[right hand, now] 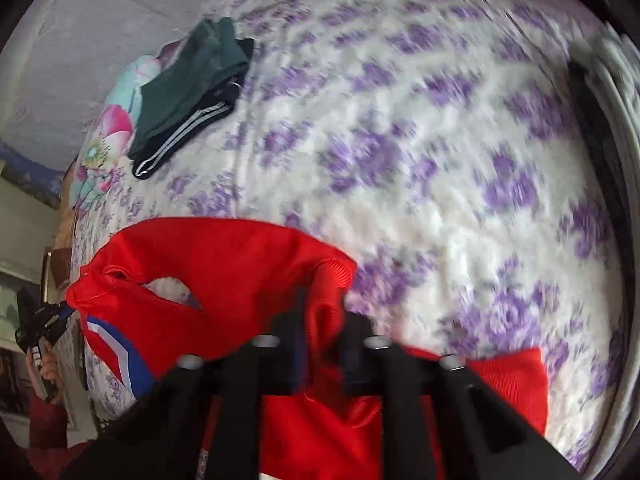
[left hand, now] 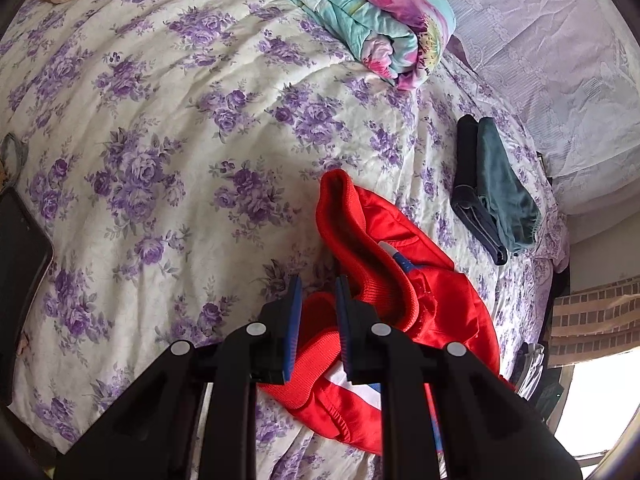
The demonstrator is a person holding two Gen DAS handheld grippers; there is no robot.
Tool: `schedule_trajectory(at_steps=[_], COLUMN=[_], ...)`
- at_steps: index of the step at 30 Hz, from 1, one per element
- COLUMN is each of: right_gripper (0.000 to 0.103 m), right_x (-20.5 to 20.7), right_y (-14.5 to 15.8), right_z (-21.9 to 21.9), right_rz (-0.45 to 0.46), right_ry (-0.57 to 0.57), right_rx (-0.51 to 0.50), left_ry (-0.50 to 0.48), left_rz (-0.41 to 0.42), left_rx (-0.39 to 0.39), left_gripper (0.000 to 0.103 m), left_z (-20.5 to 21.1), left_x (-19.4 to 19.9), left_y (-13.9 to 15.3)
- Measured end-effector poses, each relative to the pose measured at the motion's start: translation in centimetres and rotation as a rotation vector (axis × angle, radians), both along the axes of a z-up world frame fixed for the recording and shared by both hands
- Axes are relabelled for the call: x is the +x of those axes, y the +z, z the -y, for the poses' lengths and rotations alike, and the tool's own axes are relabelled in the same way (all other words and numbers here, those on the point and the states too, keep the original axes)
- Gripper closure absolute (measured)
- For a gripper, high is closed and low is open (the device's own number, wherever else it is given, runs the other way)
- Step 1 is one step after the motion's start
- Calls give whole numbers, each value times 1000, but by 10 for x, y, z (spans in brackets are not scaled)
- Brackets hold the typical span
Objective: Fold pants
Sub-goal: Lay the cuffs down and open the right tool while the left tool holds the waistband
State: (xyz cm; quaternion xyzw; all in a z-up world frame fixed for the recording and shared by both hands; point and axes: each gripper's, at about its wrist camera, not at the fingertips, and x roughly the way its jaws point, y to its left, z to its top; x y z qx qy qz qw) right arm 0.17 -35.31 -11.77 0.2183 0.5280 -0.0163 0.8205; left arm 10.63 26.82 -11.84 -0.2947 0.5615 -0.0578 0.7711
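Right gripper (right hand: 322,312) clamping red pants (right hand: 224,268) (blurred), left gripper (left hand: 318,300) agape above them

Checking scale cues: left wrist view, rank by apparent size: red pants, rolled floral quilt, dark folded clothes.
1. Rolled floral quilt and red pants look about alike; the pants lie nearer the camera and partly behind the fingers, so unranked.
2. Dark folded clothes, clearly smallest.
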Motion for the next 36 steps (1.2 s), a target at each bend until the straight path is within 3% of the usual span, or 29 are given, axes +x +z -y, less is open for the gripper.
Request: schedule_trajectory(at_steps=[3,5,7,9,11,12,14,16,17,19,21,23,31,34,36], right_gripper=[96,96,96,96,94,94,94,86,74,60,60,60,52,52,60], right_x=[8,-11,-44,-76,-106,-117,-122,-115,-111,-106,-101,-101,-100,-93,-90], right_y=[75,117,120,74,11,-7,-5,16,27,35,36,35,0,-20,-33], right_z=[-42,-85,-125,-148,-144,-132,-102,-67,-50,-22,-12,-23,-127,-151,-164], right_rz=[241,390,432,287,33,-50,-85,-33,7,66,93,115,66,35,8], right_ry=[149,321,534,767,908,883,702,461,352,191,101,94,368,449,498], right_rx=[-224,-444,-663,-802,-871,-849,-727,-548,-448,-278,-170,-129,-250,-350,-461], left_ry=[-8,-15,-15,-10,-4,-2,-4,-17,-26,-44,-63,-77,-87,-106,-124], left_rz=[13,25,29,26,14,4,-17,-26,-26,-21,-10,-4,-23,-23,-25], left_rx=[11,27,40,48,46,46,52,61,67,75,93,105,126,164,172], left_gripper=[87,86,82,81,81,81,81,81,80,81,80,80,80,79,78], left_z=[3,3,1,-2,-4,-5,-5,-3,0,5,10,13,13,19,23], left_x=[3,4,4,4,5,5,6,10,13,21,30,36,53,60,66], left_y=[6,11,13,11,6,3,-3,-5,-4,-2,2,5,-1,-3,-5])
